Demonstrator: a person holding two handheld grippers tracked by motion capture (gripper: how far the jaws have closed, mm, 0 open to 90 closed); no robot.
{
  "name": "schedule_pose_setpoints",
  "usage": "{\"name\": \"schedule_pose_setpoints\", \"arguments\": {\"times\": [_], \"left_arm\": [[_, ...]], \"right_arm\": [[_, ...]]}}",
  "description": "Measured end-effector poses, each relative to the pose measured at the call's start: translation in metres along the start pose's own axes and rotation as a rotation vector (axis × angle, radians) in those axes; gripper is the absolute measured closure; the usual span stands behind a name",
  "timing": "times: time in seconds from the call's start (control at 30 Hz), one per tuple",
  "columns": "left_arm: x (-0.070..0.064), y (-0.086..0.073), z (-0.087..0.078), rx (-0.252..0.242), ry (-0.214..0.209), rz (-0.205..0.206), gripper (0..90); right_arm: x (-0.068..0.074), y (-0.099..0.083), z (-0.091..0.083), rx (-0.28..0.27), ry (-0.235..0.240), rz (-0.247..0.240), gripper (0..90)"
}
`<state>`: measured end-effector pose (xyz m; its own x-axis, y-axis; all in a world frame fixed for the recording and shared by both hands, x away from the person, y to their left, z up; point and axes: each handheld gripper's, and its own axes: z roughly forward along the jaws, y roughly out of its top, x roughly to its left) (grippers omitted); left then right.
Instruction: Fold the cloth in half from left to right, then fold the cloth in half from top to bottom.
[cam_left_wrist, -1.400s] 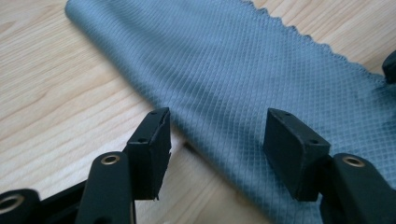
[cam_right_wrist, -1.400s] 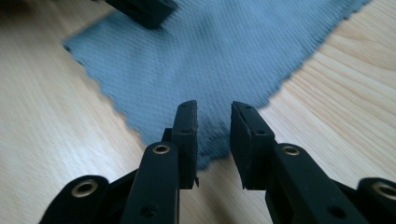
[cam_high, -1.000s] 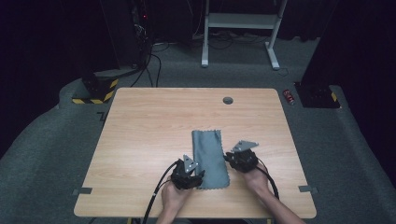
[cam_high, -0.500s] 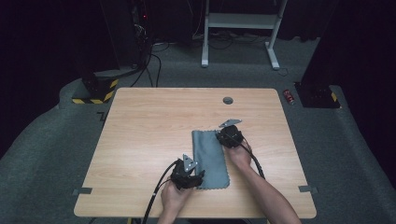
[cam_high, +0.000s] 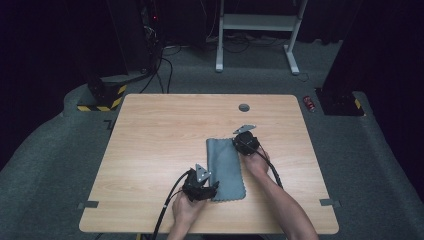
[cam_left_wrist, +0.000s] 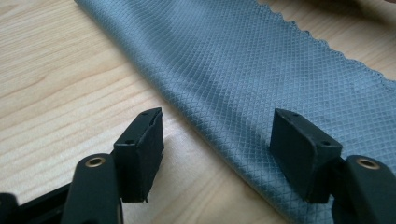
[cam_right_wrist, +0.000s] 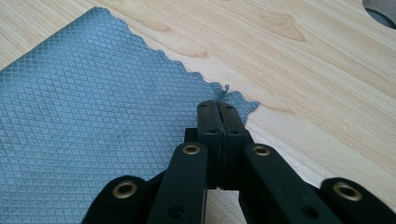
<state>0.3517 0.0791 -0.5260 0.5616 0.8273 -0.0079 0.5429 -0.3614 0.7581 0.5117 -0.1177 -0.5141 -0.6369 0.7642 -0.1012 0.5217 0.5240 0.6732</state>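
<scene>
The right hand-held gripper (cam_right_wrist: 219, 109) pinches the grey cloth's (cam_high: 226, 167) far corner while the left hand-held gripper (cam_left_wrist: 217, 142), spread, straddles its near edge, likely mid-fold; next it should clamp.

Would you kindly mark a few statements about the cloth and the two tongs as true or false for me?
1. The left tongs stand open, one jaw over bare wood and the other over the grey cloth. True.
2. The right tongs are wide open. False: their jaws are shut together at a far corner of the cloth.
3. The cloth lies crumpled in a heap. False: it lies flat on the table, as a narrow strip.
4. The cloth has a diamond weave and a scalloped edge. True.
5. A round hole sits in the table beyond the cloth. True.
</scene>
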Motion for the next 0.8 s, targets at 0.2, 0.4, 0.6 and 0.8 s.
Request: {"name": "schedule_pose_setpoints", "arguments": {"times": [0.2, 0.4, 0.6, 0.8], "left_arm": [[0.008, 0.005, 0.005, 0.002, -0.001, -0.002, 35.4], [0.013, 0.007, 0.007, 0.004, -0.008, 0.013, 35.1], [0.023, 0.012, 0.009, 0.013, -0.043, -0.008, 37.3], [0.044, 0.032, 0.016, 0.015, -0.024, -0.058, 38.5]], "right_arm": [[-0.007, -0.001, 0.002, -0.014, -0.009, 0.02, 89.6], [-0.012, -0.003, 0.002, -0.021, -0.011, 0.038, 89.3], [-0.018, -0.005, 0.0, -0.023, 0.017, 0.09, 80.9], [-0.02, -0.005, -0.009, -0.041, 0.033, 0.08, 77.6]]}}
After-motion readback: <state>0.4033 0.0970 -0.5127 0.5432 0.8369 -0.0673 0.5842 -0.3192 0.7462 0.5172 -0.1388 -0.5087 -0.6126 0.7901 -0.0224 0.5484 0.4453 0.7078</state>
